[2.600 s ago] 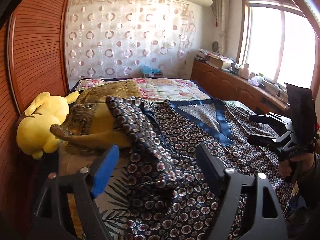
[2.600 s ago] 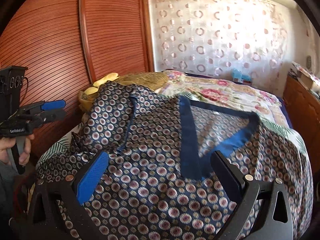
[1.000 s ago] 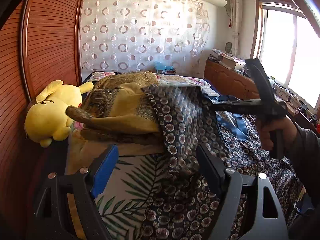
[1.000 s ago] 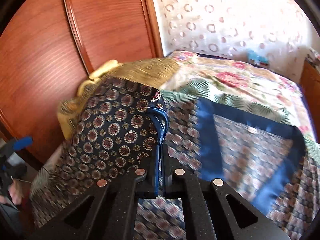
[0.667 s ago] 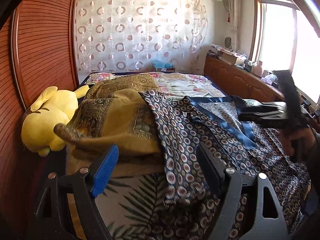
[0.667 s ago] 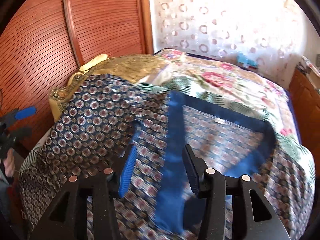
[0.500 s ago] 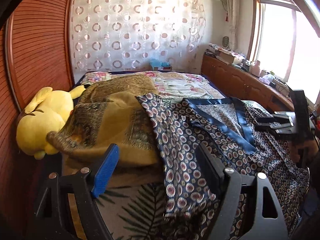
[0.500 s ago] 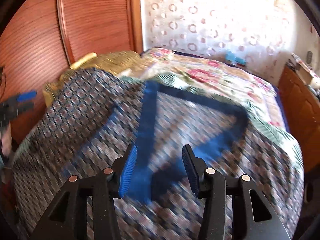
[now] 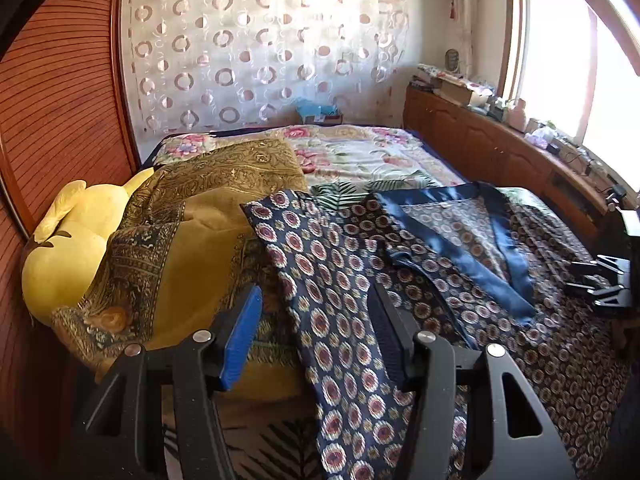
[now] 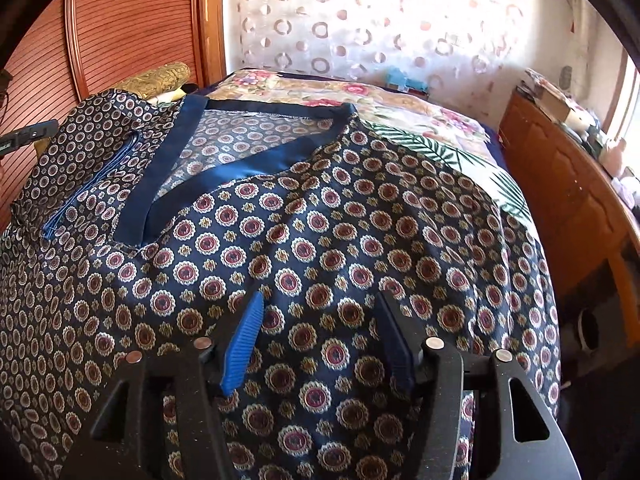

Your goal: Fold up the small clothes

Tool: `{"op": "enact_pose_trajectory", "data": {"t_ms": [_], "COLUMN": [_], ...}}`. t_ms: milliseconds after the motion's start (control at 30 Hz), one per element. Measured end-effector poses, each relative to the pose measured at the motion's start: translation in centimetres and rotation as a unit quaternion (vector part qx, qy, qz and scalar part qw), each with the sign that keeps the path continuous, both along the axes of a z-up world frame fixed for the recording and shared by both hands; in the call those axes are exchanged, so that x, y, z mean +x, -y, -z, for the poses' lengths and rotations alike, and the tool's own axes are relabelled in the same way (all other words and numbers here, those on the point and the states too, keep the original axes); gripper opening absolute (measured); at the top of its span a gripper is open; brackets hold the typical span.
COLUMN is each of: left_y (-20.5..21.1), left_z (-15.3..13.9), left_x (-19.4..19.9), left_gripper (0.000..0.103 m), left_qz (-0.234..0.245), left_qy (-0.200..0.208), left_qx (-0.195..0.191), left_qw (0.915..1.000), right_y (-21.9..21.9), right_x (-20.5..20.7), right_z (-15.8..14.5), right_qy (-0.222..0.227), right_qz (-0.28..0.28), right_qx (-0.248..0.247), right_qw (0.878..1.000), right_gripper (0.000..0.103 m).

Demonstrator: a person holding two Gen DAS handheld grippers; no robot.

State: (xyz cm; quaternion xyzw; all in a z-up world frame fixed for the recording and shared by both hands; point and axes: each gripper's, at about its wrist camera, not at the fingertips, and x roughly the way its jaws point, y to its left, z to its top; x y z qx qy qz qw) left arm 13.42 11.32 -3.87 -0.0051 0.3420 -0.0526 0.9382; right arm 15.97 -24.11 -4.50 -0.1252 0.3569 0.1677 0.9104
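Note:
A dark blue patterned garment (image 9: 440,280) with a plain blue V-neck band (image 10: 168,168) lies spread on the bed. Its left sleeve (image 9: 320,280) runs toward me between the left fingers. My left gripper (image 9: 316,320) is open and empty, just above that sleeve. My right gripper (image 10: 320,328) is open and empty, low over the garment's body (image 10: 320,240). It also shows at the right edge of the left wrist view (image 9: 604,284).
A gold patterned cloth (image 9: 192,232) and a yellow plush toy (image 9: 68,240) lie at the bed's left side by the wooden wardrobe (image 9: 52,100). A floral bedspread (image 9: 360,152) covers the bed. A wooden cabinet (image 10: 568,192) runs along the right.
The right gripper, shut on the sleeve a second ago, opened, released it and pulled back to the right. The sleeve now lies flat.

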Motion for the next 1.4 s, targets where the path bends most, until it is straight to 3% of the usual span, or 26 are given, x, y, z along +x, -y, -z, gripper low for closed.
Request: {"op": "enact_pose_trajectory", "data": {"t_ms": [100, 233, 467, 533, 600, 700, 933, 1233, 1333, 1400], "left_y": [0.1, -0.5, -1.2, -1.2, -1.0, -0.7, -1.6, -1.8, -1.1, 0.1], "left_z": [-0.2, -0.2, 0.4, 0.4, 0.4, 0.0, -2.4, -2.3, -2.5, -3.0], "left_x": [1.0, 2.0, 3.3, 3.5, 3.5, 3.3, 3.1, 3.2, 2.1, 0.9], "left_gripper": [0.051, 0.048, 0.048, 0.038, 0.011, 0.003, 0.002, 0.002, 0.006, 0.017], "left_qz": [-0.004, -0.013, -0.027, -0.026, -0.02, -0.008, -0.03, -0.052, -0.053, -0.048], "left_qy": [-0.006, -0.013, -0.025, -0.025, -0.025, -0.018, 0.02, 0.018, 0.023, 0.038], "left_qx": [0.002, -0.006, -0.03, -0.036, -0.036, -0.026, -0.001, 0.036, 0.047, 0.07], "left_qw": [1.0, 0.9998, 0.9989, 0.9987, 0.9988, 0.9995, 0.9994, 0.9978, 0.9972, 0.9957], "right_y": [0.5, 1.2, 1.4, 1.4, 1.4, 1.5, 1.6, 1.6, 1.6, 1.6], "right_x": [-0.1, 0.2, 0.6, 0.6, 0.6, 0.8, 0.8, 0.8, 0.8, 0.8], "right_z": [0.1, 0.0, 0.2, 0.2, 0.3, 0.4, 0.4, 0.4, 0.4, 0.4], "right_qy": [0.0, -0.019, -0.019, -0.019, -0.018, -0.018, -0.018, -0.017, -0.017, -0.017], "right_qz": [0.016, 0.02, 0.021, 0.022, 0.022, 0.022, 0.021, 0.02, 0.02, 0.02], "right_qx": [-0.003, 0.024, 0.022, 0.022, 0.022, 0.022, 0.022, 0.021, 0.021, 0.021], "right_qw": [1.0, 0.999, 0.999, 0.999, 0.999, 0.999, 0.999, 0.999, 0.999, 0.999], "right_gripper": [0.075, 0.082, 0.083, 0.084, 0.084, 0.084, 0.084, 0.085, 0.085, 0.085]}}
